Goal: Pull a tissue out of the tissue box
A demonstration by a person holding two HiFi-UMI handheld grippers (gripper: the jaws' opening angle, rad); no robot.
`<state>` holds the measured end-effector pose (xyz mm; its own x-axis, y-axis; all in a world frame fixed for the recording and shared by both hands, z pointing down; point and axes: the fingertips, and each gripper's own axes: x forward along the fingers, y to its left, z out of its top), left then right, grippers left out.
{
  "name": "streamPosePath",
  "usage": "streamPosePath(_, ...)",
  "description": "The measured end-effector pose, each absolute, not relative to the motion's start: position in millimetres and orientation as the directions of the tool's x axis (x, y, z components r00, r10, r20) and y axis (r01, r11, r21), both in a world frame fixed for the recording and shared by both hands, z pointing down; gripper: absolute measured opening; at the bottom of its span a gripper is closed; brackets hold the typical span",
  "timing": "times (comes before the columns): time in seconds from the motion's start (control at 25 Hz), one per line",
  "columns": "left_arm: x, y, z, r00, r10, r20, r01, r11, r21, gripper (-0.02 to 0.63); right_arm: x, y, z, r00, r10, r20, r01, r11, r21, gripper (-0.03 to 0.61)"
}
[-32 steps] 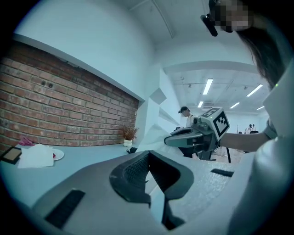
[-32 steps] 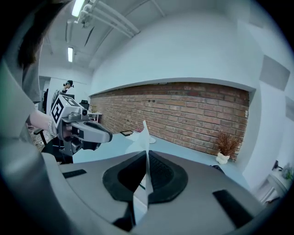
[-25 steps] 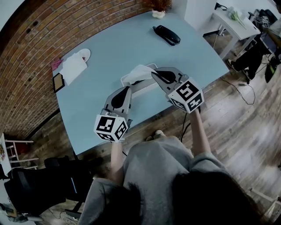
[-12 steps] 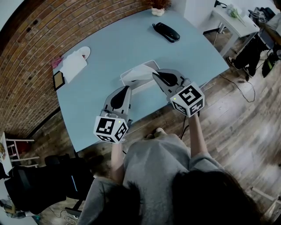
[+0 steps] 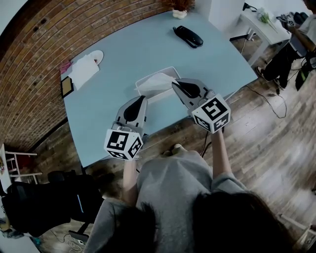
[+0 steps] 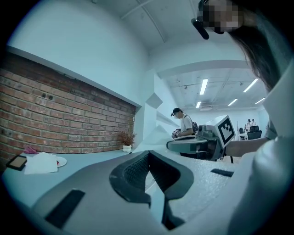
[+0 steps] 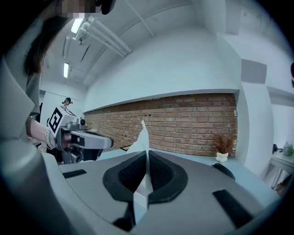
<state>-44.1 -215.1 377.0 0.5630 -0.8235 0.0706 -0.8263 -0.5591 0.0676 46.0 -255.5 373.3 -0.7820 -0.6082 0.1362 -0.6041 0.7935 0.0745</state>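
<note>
**Tissue box station: one tissue pinched, both claws closed**

Change since a second ago: the table [image 5: 118, 59] and everything on it sit a touch differently in the head view, and their layout is the same. The tissue [image 5: 157, 81] shows as a lower, smaller fold than it did. Both claws hold the same stance at the box.

Count, largest first:
- 1 brick wall [image 5: 29, 59] along the table's far-left edge
- 1 pale blue table
- 2 claws, each with a marker cube
  - right claw [image 5: 174, 82] is clamped on the tissue
  - left claw [image 5: 143, 98] has its tips together at the near-left corner of the box, with only pale table colour in the slot behind them
- 1 tissue box [image 5: 139, 88], white, near the table's front edge between the two claws
- 1 white cloth [image 5: 83, 69] at the left of the table, overlapping 1 plate [image 5: 97, 57]
- 1 black case [image 5: 187, 37] at the far end
- 1 tissue, rising from the box
- 1 dark frame [image 5: 65, 89] at the left edge
- 1 potted plant [image 5: 180, 6] at the far end

By view:
- Head view alone gives the box outline and the wooden floor [image 5: 266, 138].
- Right gripper view alone shows the grip: a white sheet [image 7: 143, 137] runs up between the closed jaws of the right claw [image 7: 146, 153], and the left claw [image 7: 82, 137] is alongside.
- Left gripper view alone shows a person in a cap [image 6: 183, 124] standing far off, beyond the left claw [image 6: 148, 153] and the right claw [image 6: 197, 144]
</note>
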Motion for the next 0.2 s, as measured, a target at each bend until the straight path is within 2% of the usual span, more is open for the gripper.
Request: streamPosePath(0.2, -45.6, -210.5, 378.2, 0.559, -0.826, 0.071, -0.829, -0.555, 0.062, 0.003, 47.4, -251.1, 373.3, -0.780, -0.612, 0.130, -0.608, 0.791, 0.073, 0.000)
